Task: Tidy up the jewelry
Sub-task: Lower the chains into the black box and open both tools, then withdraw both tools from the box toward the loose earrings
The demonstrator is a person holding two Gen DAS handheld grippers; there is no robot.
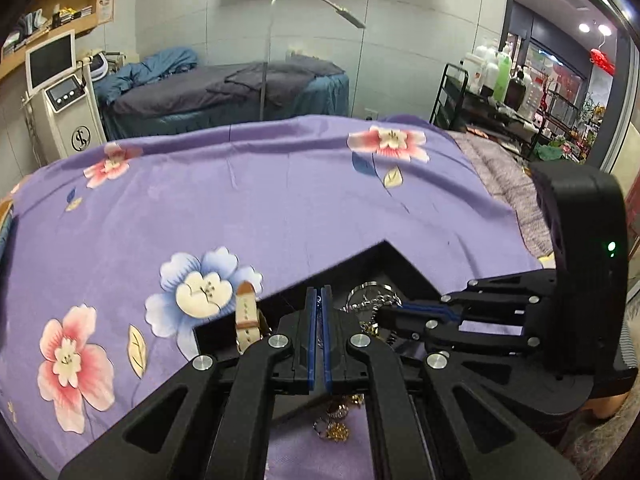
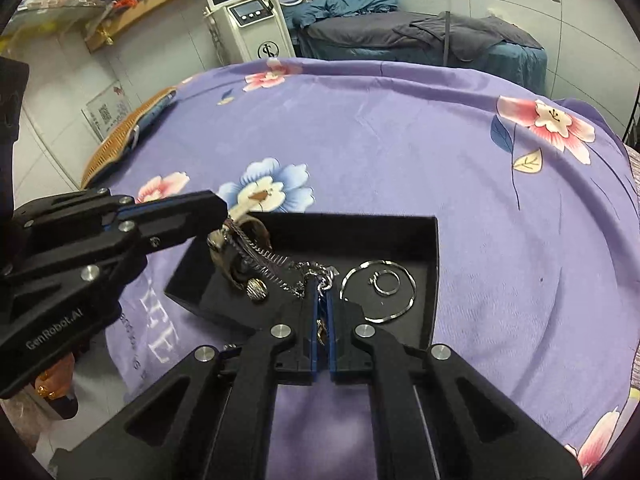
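My left gripper (image 1: 320, 300) had its fingers pinched nearly together on one end of a silver chain (image 2: 276, 266), above the black box's (image 2: 434, 248) far-left corner. My right gripper (image 2: 322, 294) had its fingers closed on the chain's other end at the near edge of the box. Inside the box, beside the chain, lay a cream-strapped watch (image 1: 245, 312) and two silver hoops (image 2: 386, 282). The box sat on a purple floral sheet (image 2: 400, 152)

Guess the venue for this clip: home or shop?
Likely a beauty or massage salon, not a home: a treatment bed with dark covers, a white console machine with a screen, and a trolley of bottles. The jewelry tray sits on a purple floral-covered bed.
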